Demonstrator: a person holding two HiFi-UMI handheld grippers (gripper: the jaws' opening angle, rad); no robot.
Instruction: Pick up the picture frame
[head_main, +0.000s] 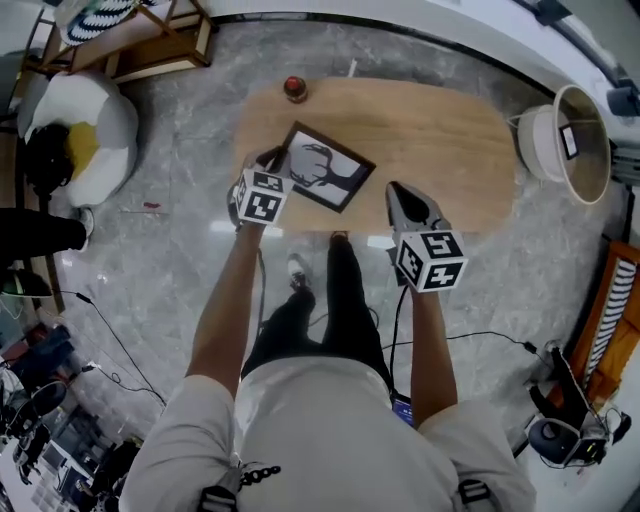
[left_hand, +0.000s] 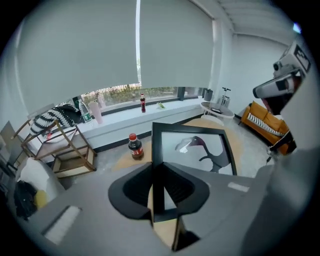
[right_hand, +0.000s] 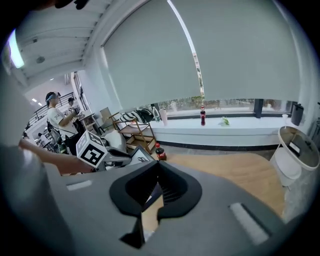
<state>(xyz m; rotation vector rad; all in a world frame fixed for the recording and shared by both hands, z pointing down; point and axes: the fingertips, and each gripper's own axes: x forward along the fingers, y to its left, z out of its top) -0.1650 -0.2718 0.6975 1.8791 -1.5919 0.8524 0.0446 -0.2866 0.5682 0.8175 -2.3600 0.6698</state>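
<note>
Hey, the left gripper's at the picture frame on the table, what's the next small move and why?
Probably lift the left gripper gently straight up. Its jaws look closed on the left edge of the picture frame, which appears to lie flat on the wooden table. The right gripper is shut on nothing and apart from it.
</note>
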